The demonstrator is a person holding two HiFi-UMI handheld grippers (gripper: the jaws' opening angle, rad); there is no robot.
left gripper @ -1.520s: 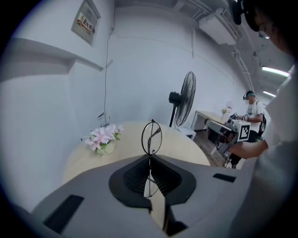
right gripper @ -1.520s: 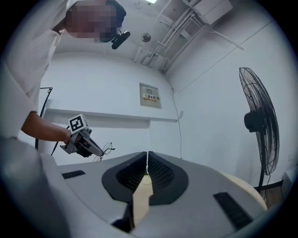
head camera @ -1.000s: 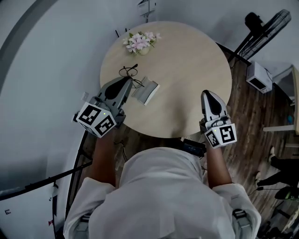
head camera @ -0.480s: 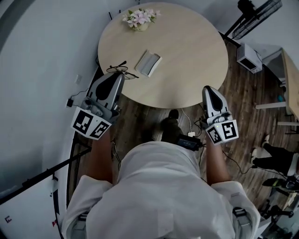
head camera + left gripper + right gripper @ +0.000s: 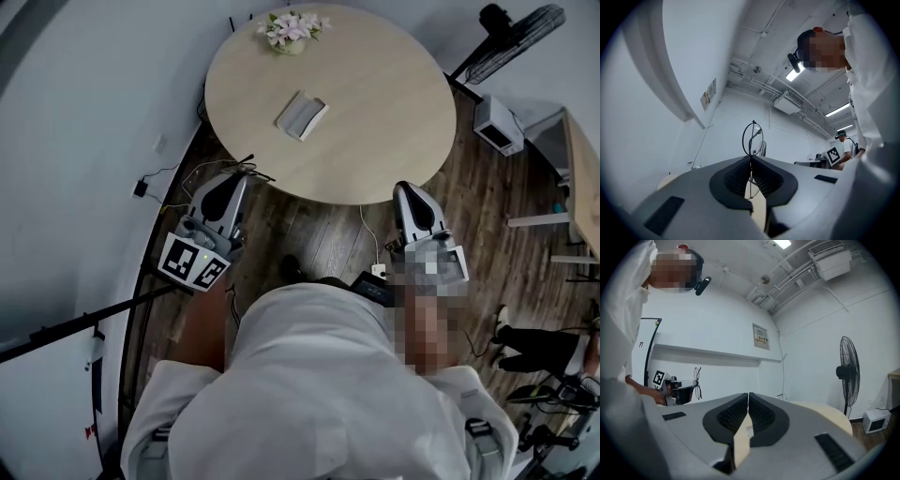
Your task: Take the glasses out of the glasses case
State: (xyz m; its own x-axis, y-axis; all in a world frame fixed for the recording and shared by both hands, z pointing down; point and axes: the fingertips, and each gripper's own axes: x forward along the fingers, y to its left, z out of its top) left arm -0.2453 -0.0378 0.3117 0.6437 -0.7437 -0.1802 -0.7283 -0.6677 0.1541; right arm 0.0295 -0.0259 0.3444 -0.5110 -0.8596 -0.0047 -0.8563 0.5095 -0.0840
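Thin black wire-framed glasses (image 5: 753, 138) stick up from between the jaws of my left gripper (image 5: 751, 157), which is shut on them. In the head view that left gripper (image 5: 239, 180) hangs over the wooden floor, just off the table's near left edge, with the glasses (image 5: 234, 169) at its tip. The grey glasses case (image 5: 302, 114) lies open on the round beige table (image 5: 375, 112), well apart from both grippers. My right gripper (image 5: 405, 187) is off the table's near right edge, and its jaws are shut with nothing between them (image 5: 748, 393). The right gripper view also catches the glasses (image 5: 697, 380).
A pot of pink and white flowers (image 5: 292, 28) stands at the table's far edge. A black standing fan (image 5: 516, 33) and a white box (image 5: 497, 124) are at the right. Cables (image 5: 370, 244) trail over the floor under the table. White wall (image 5: 94, 112) runs along the left.
Both grippers have pulled back from the table to over the floor. The left one carried the glasses away from the case. The table now sits farther off in the head view.
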